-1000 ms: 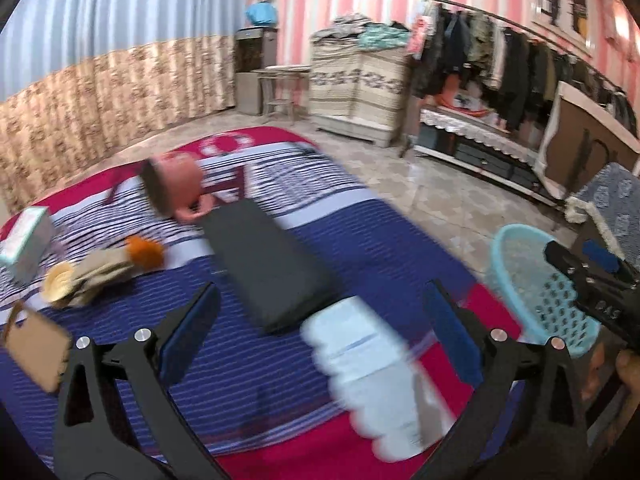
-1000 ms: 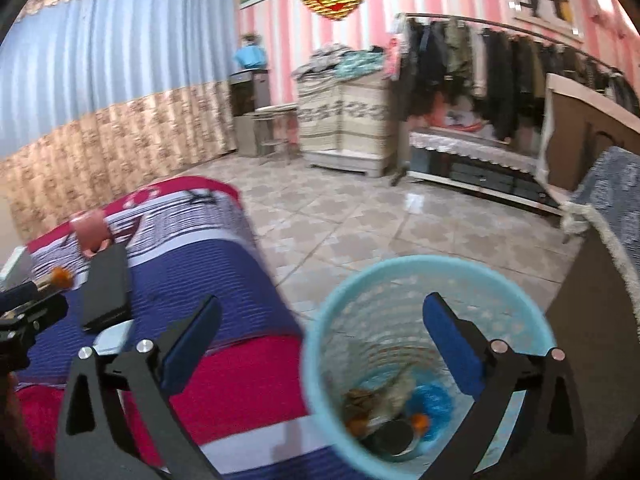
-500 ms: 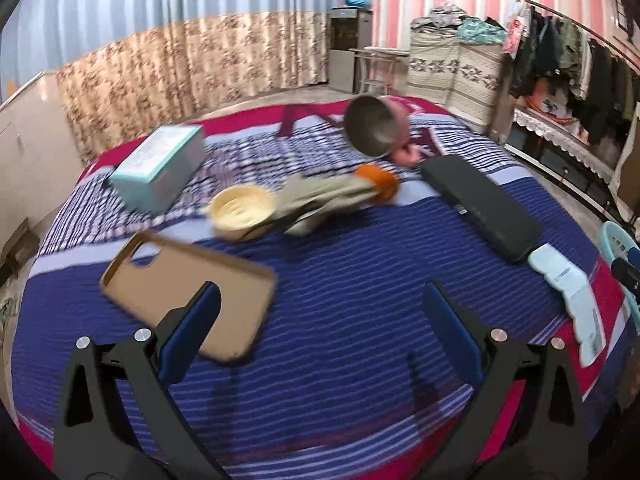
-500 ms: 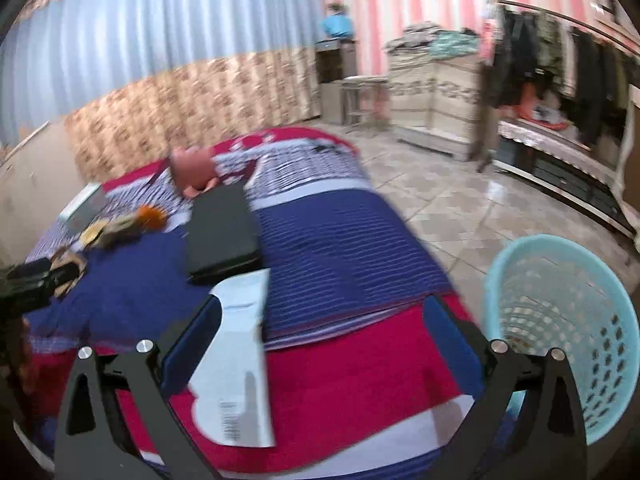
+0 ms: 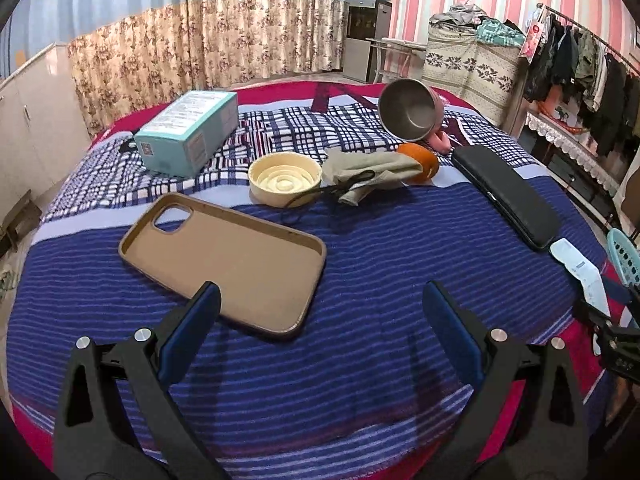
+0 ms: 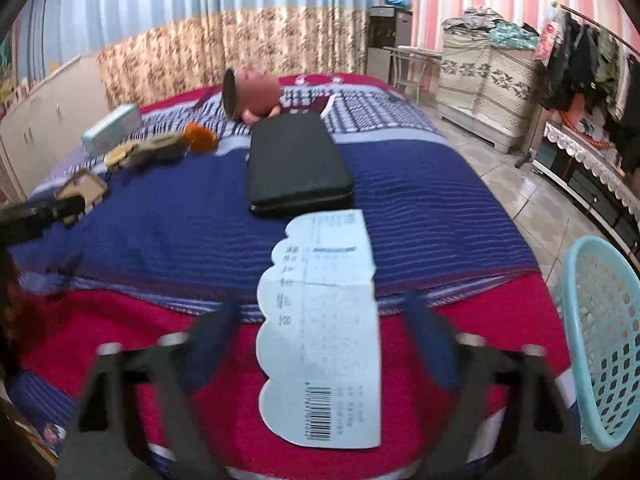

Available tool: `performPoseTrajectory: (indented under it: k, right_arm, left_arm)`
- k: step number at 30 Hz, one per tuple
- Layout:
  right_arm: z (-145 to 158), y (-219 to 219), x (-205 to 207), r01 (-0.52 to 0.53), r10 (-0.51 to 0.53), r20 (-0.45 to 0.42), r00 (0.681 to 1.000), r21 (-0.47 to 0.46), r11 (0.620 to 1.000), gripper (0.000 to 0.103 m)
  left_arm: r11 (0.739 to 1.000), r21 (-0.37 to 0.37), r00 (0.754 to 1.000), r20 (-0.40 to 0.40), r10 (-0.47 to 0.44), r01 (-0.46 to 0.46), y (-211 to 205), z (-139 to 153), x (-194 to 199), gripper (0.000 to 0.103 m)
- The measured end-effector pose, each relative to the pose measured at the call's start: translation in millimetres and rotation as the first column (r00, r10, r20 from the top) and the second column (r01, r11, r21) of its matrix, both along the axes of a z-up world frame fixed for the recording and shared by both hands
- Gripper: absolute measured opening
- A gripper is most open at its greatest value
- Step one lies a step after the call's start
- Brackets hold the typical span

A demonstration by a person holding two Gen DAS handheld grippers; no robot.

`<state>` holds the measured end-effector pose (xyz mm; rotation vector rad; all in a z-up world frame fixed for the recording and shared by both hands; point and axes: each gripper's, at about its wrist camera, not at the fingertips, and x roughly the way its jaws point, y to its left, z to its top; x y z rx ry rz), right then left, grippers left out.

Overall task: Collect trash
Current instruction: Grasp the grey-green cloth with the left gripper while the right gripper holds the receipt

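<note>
Right wrist view shows the bed first, with the blue basket standing beside its near corner. On the red edge of the blanket lies 1 flat paper package, and my right tongs are closing around it; the pads do not press it yet, I think. I judge this is the picking step: next I must pinch the thin paper and carry it to the basket. My left tongs are wide open, holding nothing, near the phone case.
</note>
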<state>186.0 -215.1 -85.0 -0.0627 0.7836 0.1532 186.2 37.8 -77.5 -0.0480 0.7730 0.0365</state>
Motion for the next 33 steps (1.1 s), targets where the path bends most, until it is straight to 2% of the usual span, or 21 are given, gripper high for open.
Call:
performPoseTrajectory:
  k: [1,2,6,11,17,19,21,23,25,27,30,33]
  right_arm:
    - [0,-1,0,-0.002,0.002,0.004,1.000,0.004,1.000,0.057]
    - [1,-2,-1,-0.005,0.005,0.010,1.000,0.014,1.000,0.055]
    - [10,-11,-4,-0.004,0.002,0.036,0.999,0.056,0.998,0.055]
    - [22,-23,-4,0.016,-0.020,0.073,0.997,0.054,0.998,0.055]
    - [28,-40,-2,0.061,-0.067,0.088,0.994,0.063,0.996,0.055]
    - [30,-46,-1,0.073,-0.079,0.094,0.992,0.066,0.995,0.055]
    - [31,-50,0,0.084,-0.091,0.098,0.991,0.070,0.994,0.055]
    - [32,-56,1,0.097,-0.105,0.100,0.989,0.082,0.992,0.055]
    - [33,-59,2,0.106,-0.115,0.103,0.988,0.088,0.990,0.055]
    - [34,-61,3,0.112,-0.122,0.106,0.987,0.092,0.989,0.055]
    - [35,-64,4,0.119,-0.130,0.111,0.985,0.100,0.988,0.055]
    - [36,-67,3,0.124,-0.137,0.117,0.984,0.112,0.986,0.055]
  left_arm:
    - [1.000,0.006,1.000,0.001,-0.001,0.001,-1,0,1,0.097]
    - [1.000,0.011,1.000,0.002,-0.002,0.002,-1,1,2,0.097]
    - [1.000,0.014,1.000,0.012,-0.005,0.005,-6,6,12,0.097]
    - [0.999,0.049,0.998,0.055,-0.023,0.020,-19,18,31,0.097]
    - [0.993,0.097,0.998,0.019,-0.065,0.063,-35,15,71,0.097]
    - [0.988,0.137,0.997,0.002,-0.073,0.073,-41,12,82,0.095]
    - [0.981,0.169,0.995,-0.019,-0.094,0.096,-48,8,90,0.084]
    - [0.970,0.218,0.994,-0.041,-0.105,0.111,-54,3,100,0.081]
    - [0.958,0.264,0.993,-0.061,-0.099,0.111,-59,-3,106,0.072]
    - [0.957,0.260,0.991,-0.079,-0.108,0.125,-60,-5,109,0.053]
    - [0.959,0.251,0.991,-0.073,-0.116,0.131,-58,-1,107,0.033]
    - [0.961,0.248,0.993,-0.050,-0.110,0.119,-54,9,104,0.025]
